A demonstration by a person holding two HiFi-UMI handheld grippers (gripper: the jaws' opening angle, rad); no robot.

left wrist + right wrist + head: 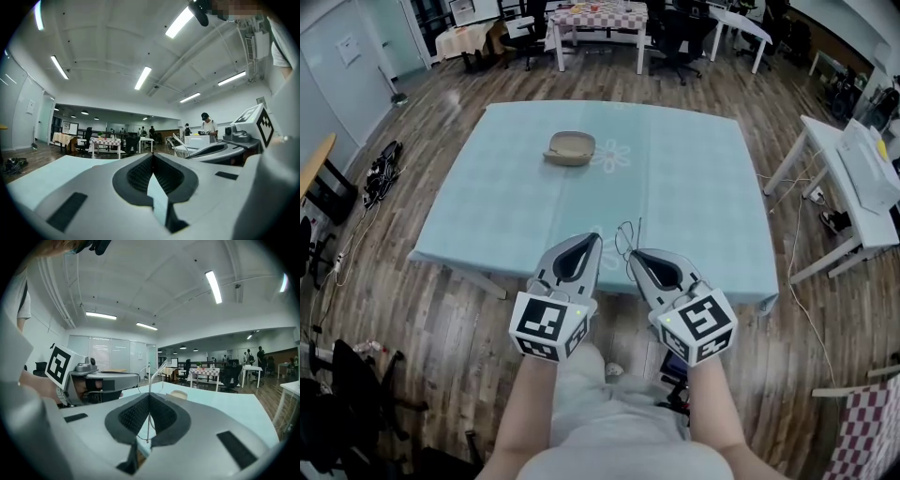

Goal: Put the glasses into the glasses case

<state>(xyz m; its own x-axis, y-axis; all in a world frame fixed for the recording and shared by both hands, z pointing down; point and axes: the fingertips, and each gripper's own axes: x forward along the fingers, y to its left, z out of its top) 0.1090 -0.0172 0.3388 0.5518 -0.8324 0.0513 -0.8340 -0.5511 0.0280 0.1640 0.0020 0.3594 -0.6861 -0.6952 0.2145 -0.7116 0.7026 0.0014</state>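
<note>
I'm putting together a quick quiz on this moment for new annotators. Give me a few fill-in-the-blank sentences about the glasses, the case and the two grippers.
1. The thin wire glasses are clamped in the ___ gripper.
2. The left gripper has its jaws ___, with nothing between them.
3. The tan glasses case sits out on the ___ with the light blue cloth, well beyond both grippers.

Missing words: right; shut; table
</note>
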